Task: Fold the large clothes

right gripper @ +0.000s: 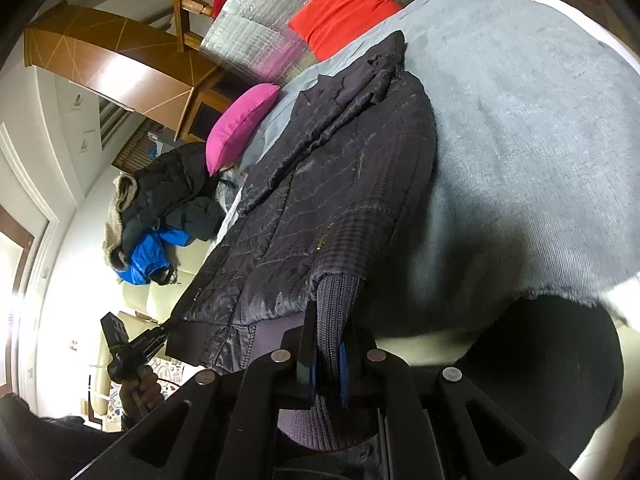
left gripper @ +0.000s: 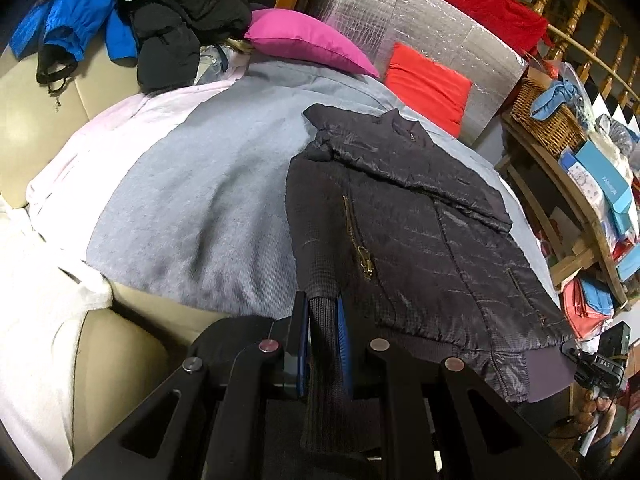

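The jacket lies flat on the grey blanket, collar far. Left claw pinches a knit cuff; right claw likewise (hem nearest both).

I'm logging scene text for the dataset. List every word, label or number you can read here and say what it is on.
"DAS": on the black device at the lower right edge of the left wrist view; more letters may be hidden.
Blue box on the shelf: white lettering, too small and tilted to read.
Dark jacket: no readable label or brand.
Right wrist view: nothing legible.
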